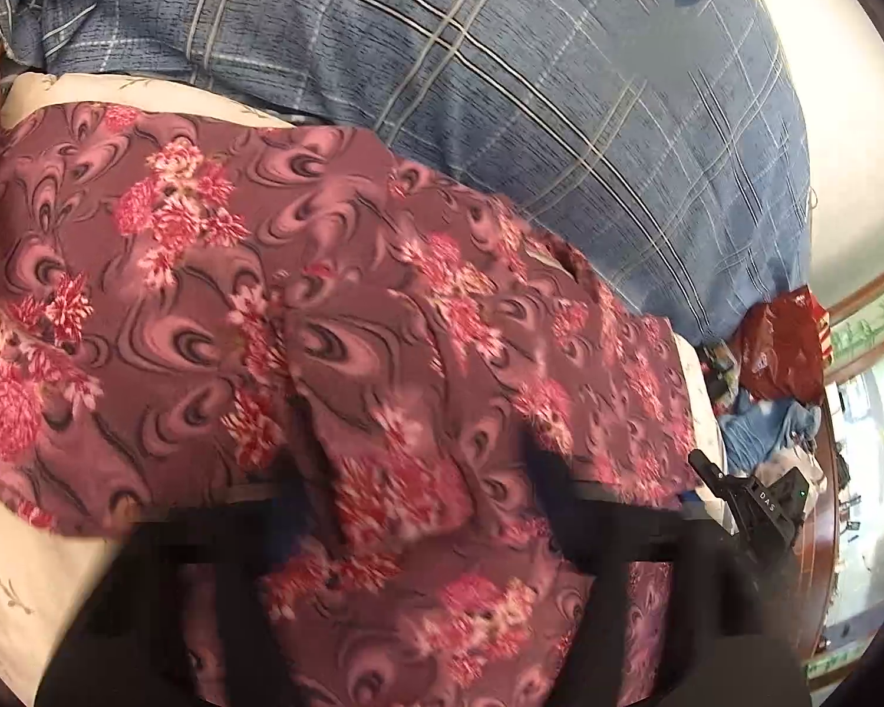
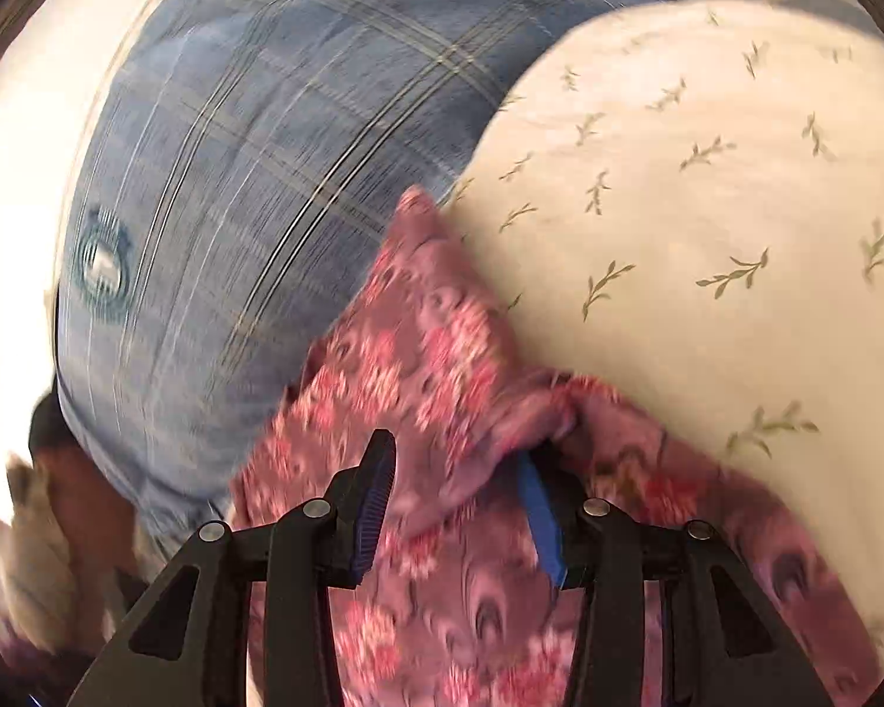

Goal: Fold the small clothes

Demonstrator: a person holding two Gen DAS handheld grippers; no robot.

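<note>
A maroon garment (image 1: 265,294) with pink flowers lies spread over the bed and fills the left wrist view. It drapes over my left gripper (image 1: 424,483). Its fingertips are hidden under the cloth, only dark blurred parts show at each side, and a bunched fold sits between them. In the right wrist view a corner of the same garment (image 2: 418,353) runs up toward the quilt. My right gripper (image 2: 457,501) hangs just over it, blue pads (image 2: 377,501) apart, with a raised fold of cloth in the gap and no clear pinch.
A blue plaid quilt (image 1: 560,88) is heaped behind the garment. The cream sheet (image 2: 707,206) with leaf sprigs lies to the right. A red bag (image 1: 784,347) and a pile of blue clothes (image 1: 760,430) sit by the bed's wooden edge (image 1: 825,530). A black housing (image 1: 766,501) shows nearby.
</note>
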